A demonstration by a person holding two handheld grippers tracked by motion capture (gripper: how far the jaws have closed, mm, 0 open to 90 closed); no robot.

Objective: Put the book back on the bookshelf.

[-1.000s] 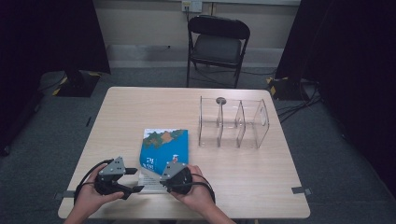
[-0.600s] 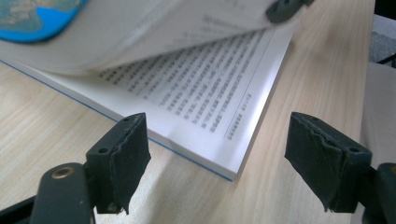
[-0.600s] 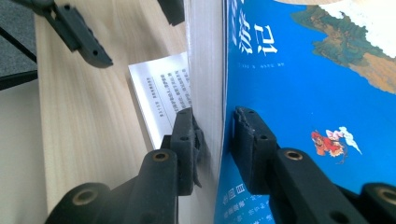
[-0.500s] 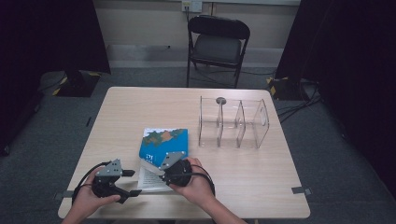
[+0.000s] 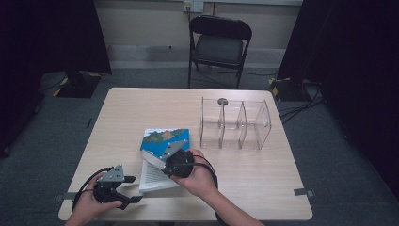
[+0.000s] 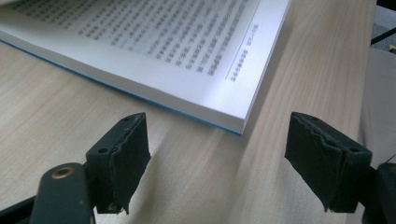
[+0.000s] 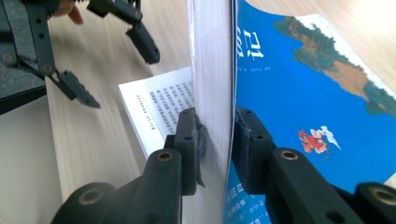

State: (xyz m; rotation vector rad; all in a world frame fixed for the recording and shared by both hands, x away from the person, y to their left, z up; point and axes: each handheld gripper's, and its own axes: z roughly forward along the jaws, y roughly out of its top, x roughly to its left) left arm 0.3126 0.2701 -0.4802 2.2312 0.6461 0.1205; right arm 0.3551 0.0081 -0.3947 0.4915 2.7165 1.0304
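Note:
A paperback book [image 5: 165,140] with a blue illustrated cover lies near the table's front edge, partly opened. My right gripper [image 5: 169,157] is shut on the cover plus a thick block of pages [image 7: 212,70] and holds them raised on edge above the rest. In the right gripper view the blue cover [image 7: 303,93] faces right and an exposed printed page [image 7: 161,107] lies flat below. My left gripper [image 5: 134,189] stands open at the book's near left corner, and nothing is between its jaws. The left gripper view shows that corner [image 6: 233,122] just ahead of the left gripper [image 6: 219,154].
A clear acrylic divider rack [image 5: 235,123] stands to the right of the book. The wooden table [image 5: 136,108] has bare surface at its back left. A black folding chair [image 5: 219,42] stands beyond the far edge. Cables trail from both grippers.
My right gripper has moved away from the person and lifted the cover with pages, baring the white printed page beneath. The left gripper has barely moved.

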